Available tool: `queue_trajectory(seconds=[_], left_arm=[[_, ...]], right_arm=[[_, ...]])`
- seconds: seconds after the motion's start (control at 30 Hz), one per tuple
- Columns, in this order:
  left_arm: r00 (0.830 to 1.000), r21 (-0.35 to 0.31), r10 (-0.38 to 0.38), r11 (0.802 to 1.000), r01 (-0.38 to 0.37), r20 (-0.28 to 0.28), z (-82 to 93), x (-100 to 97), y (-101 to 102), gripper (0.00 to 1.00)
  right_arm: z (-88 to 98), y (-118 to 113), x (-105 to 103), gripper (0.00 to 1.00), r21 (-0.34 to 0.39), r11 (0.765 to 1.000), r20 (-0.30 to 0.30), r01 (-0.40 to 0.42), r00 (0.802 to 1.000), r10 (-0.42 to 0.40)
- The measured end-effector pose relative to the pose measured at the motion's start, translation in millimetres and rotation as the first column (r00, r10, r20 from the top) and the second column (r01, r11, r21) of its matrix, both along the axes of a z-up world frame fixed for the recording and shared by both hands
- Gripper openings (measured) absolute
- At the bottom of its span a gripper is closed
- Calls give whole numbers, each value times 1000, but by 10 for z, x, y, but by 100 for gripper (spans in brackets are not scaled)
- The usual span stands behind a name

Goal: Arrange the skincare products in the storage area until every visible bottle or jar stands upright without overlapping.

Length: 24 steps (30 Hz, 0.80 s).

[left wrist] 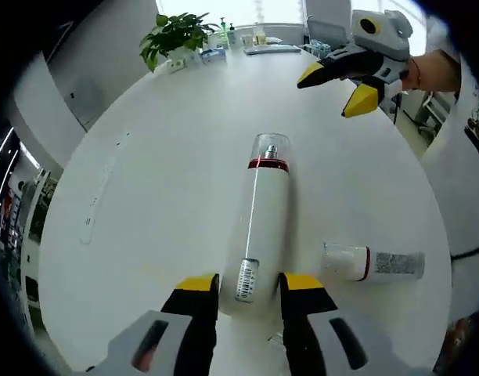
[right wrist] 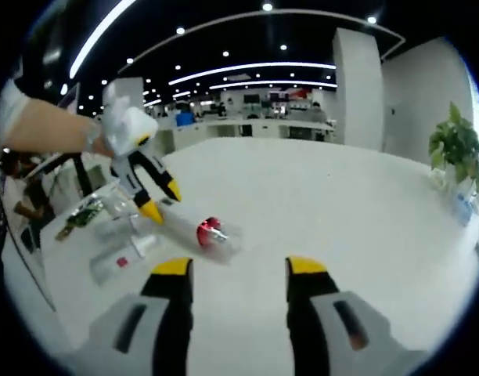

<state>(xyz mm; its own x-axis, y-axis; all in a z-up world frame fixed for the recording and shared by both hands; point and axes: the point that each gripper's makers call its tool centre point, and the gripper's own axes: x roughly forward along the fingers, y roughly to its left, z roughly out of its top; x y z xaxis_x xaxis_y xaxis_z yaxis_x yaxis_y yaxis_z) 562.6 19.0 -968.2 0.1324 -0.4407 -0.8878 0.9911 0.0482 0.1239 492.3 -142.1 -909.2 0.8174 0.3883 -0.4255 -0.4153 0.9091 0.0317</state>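
While the tall white spray bottle (left wrist: 261, 235) lies flat on the counter (left wrist: 169, 157), my left gripper (left wrist: 248, 283) straddles its base, jaws spread, not clamped. A smaller bottle (left wrist: 370, 262) lies just beside it. My right gripper (right wrist: 239, 267) hovers released.

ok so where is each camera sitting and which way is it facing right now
Left gripper view: rides the left claw, looking down along a lying white spray bottle between its jaws; the right claw and a hand show beyond.
Right gripper view: rides the right claw, held above the table, facing an office; the left claw and a forearm show at left.
Shared: the spray bottle and a smaller lying bottle.
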Motion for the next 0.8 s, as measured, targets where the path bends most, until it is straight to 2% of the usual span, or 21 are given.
queue_trajectory(seconds=[0.03,0.17,0.2,0.27,0.37,0.47,0.5,0.57,0.6,0.67,0.73,0.8], left_arm=[[999,19,-29,999,29,23,-12,18,5,32],[997,57,-65,996,62,49,-52,13,20,30],[992,78,-99,993,94,72,-60,13,31,30],[995,70,-77,995,73,58,-62,3,26,30],[994,72,-90,994,85,61,-68,3,25,29],[994,73,-96,993,92,50,-74,-32,11,29],[993,79,-103,992,99,53,-78,-44,8,29],[993,85,-106,991,101,53,-77,-49,6,29],[993,84,-103,992,99,49,-78,-53,6,29],[994,81,-98,992,94,44,-80,-59,3,29],[995,81,-95,993,91,42,-82,-60,3,29],[995,82,-87,993,84,39,-85,-64,4,29]], right_arm=[[3,19,19,46,-4,1000,0,-14,1000,14],[21,162,108,48,-22,993,5,-117,993,117],[10,188,147,49,-41,989,5,-144,989,145],[-32,232,206,51,-77,976,-20,-203,979,202],[-46,281,296,51,-109,959,-39,-261,965,259],[-113,326,401,51,-164,929,-80,-332,943,323],[-179,320,435,51,-186,919,-121,-348,936,330],[-252,369,447,48,-195,894,-168,-403,912,374],[-284,386,483,48,-193,893,-184,-406,909,374],[-350,439,480,48,-209,855,-225,-474,874,430],[-405,424,530,48,-261,824,-255,-503,859,444],[-435,451,536,48,-279,788,-285,-549,831,478]])
